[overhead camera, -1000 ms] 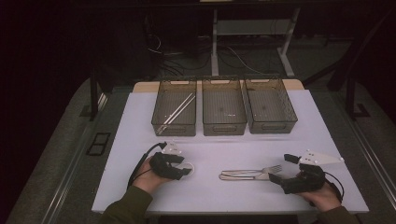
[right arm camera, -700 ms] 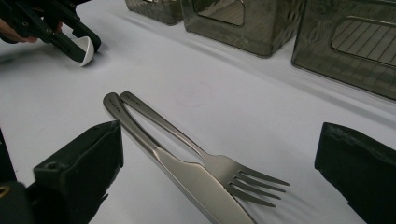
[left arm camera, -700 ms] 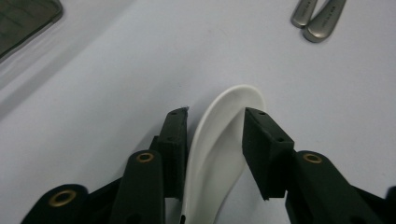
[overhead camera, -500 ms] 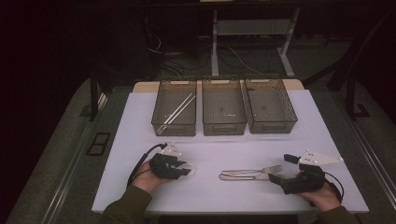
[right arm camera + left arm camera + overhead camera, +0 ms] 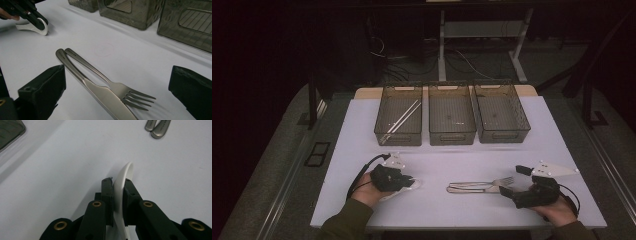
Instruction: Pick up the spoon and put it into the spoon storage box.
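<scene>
My left gripper (image 5: 408, 182) lies low on the white table at the front left. Its jaws have just been closing, and in the left gripper view (image 5: 118, 181) the pads press on the edge of a white curved spoon (image 5: 125, 171). From the right gripper view the spoon (image 5: 35, 28) is seen at the far left. My right gripper (image 5: 508, 193) rests at the front right, open (image 5: 119, 84). A steel fork (image 5: 499, 181) and knife (image 5: 469, 189) lie side by side just ahead of its jaws, with the fork tines (image 5: 136, 98) and knife blade (image 5: 105, 96) between them, untouched.
Three dark see-through bins stand in a row at the back of the table: the left bin (image 5: 385, 131) holds long thin metal sticks (image 5: 403, 116), the middle bin (image 5: 451, 135) and right bin (image 5: 503, 134) look empty. Table edges drop to a dark floor.
The left gripper's jaws have drawn in around the white spoon. Both hands have stayed where they were, and the fork and knife have not moved.
</scene>
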Motion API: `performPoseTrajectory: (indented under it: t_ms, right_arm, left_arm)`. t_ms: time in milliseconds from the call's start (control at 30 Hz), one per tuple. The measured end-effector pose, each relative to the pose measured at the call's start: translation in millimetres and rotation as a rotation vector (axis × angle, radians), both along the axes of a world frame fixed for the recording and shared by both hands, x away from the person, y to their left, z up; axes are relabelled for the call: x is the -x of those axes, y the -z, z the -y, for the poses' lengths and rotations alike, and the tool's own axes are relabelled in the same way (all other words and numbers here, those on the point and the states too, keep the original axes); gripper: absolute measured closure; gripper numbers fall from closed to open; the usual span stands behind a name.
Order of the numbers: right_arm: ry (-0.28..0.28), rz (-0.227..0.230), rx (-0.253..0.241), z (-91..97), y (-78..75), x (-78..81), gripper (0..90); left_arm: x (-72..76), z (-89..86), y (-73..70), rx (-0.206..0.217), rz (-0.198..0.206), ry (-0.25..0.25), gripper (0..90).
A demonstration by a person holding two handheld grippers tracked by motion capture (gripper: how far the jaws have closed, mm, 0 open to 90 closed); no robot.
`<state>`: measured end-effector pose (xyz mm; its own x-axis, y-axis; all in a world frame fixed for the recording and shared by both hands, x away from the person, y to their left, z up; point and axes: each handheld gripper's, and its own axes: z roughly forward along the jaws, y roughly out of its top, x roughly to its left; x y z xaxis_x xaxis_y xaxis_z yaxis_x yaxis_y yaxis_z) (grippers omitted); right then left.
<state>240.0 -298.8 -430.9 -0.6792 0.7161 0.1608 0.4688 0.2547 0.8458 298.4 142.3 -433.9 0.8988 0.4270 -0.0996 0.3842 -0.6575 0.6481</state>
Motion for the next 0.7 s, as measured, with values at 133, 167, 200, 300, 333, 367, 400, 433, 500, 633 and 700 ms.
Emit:
performPoseTrajectory:
  t_ms: [133, 167, 200, 300, 333, 367, 400, 433, 500, 633, 700]
  right_arm:
    - [-0.001, 0.002, 0.002, 0.0, 0.1, -0.1, 1.2]
    - [-0.002, 0.002, 0.002, 0.0, 0.1, -0.1, 1.2]
    - [-0.002, 0.002, 0.002, -0.1, 0.1, -0.1, 1.3]
    - [-0.002, 0.003, 0.002, -0.2, 0.0, 0.1, 1.2]
    - [-0.002, 0.002, 0.001, -0.1, 0.0, 0.2, 1.3]
    - [-0.003, 0.002, 0.001, -0.1, 0.0, 0.1, 1.2]
    - [-0.003, 0.002, 0.002, 0.0, 0.1, 0.0, 1.3]
    - [-0.003, 0.002, 0.002, 0.0, 0.1, -0.1, 1.2]
    - [-0.002, 0.0, 0.001, -0.2, -0.1, 0.1, 1.2]
    - [-0.001, 0.0, 0.001, -0.3, 0.0, 0.1, 1.2]
    - [-0.002, 0.0, 0.002, -0.4, 0.1, 0.1, 1.2]
  left_arm:
    - [0.2, 0.5, -0.4, -0.006, 0.008, 0.003, 81.3]
    - [0.2, 0.4, -0.5, -0.006, 0.007, 0.002, 81.4]
    - [0.3, 0.6, -0.7, -0.008, 0.009, 0.002, 81.3]
    - [1.6, 2.1, -1.8, -0.02, 0.015, -0.001, 81.5]
    - [1.9, 3.1, -2.4, -0.021, 0.022, 0.004, 81.5]
    - [2.9, 4.3, -3.6, -0.021, 0.024, -0.001, 81.5]
    - [3.3, 5.3, -4.9, -0.015, 0.03, -0.003, 81.5]
    - [4.0, 6.1, -7.1, -0.015, 0.035, -0.006, 81.6]
    - [5.0, 7.9, -11.2, -0.008, 0.05, -0.006, 81.6]
    - [6.5, 10.2, -18.0, 0.006, 0.069, -0.021, 81.7]
    - [6.5, 10.4, -20.4, 0.007, 0.074, -0.021, 81.7]
